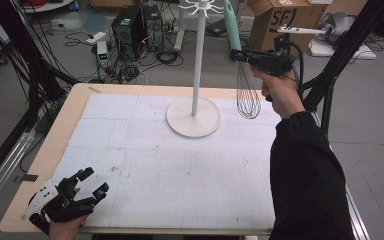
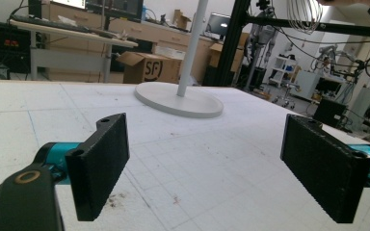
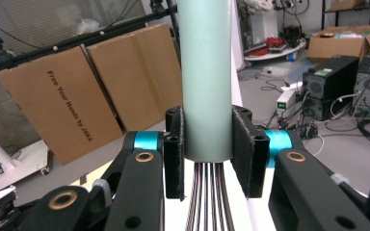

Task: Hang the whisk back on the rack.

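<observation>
My right gripper (image 1: 242, 56) pinched the whisk (image 1: 246, 92) by its pale green handle, wires hanging beside the white stand (image 1: 195, 107). My left gripper (image 1: 87, 184) rested on the table (image 1: 55, 145), fingers spread, nothing between them.

White-covered table (image 1: 145, 165), white stand (image 1: 194, 116) at its far side.

The whisk (image 1: 240, 65) has a pale green, round handle and a balloon of thin metal wires. It hangs upright in the air above the far right part of the table, handle up and wires down, clear of the surface. Its wire loops (image 1: 248, 97) hang just right of the white stand's round base. In the right gripper view the handle (image 3: 205, 77) stands vertical between the two black pads, which press on its lower end, and the wires (image 3: 208, 197) run out below it.
</observation>
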A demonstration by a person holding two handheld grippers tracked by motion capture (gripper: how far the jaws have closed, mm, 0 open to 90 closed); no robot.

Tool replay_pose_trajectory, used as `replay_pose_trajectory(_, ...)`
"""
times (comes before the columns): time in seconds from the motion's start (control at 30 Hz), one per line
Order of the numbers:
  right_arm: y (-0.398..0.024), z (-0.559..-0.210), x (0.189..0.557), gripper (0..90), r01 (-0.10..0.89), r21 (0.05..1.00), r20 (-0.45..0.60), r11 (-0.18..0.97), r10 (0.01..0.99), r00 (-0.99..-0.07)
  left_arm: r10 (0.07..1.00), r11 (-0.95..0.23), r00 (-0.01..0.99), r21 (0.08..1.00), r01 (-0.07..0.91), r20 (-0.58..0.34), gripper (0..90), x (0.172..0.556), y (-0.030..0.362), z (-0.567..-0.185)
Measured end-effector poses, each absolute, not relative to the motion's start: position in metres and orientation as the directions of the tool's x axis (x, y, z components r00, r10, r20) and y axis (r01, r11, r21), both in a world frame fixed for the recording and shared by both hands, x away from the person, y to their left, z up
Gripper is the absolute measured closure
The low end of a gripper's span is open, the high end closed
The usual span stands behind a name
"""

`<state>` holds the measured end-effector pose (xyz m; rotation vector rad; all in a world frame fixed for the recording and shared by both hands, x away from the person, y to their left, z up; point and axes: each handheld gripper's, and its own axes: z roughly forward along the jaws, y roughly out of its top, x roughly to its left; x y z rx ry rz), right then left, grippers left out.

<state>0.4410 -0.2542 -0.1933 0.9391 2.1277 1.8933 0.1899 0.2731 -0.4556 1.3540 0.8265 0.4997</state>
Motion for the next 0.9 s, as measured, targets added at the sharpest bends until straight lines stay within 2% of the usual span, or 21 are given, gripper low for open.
replay_pose_trajectory(0.9,-0.246,-0.207,0.459,69.0,0.396,0.918,0.341,0.008,0.494,-0.800,0.745,0.181,0.625,0.972,0.147,-0.233,17.9,0.189,0.274,-0.456)
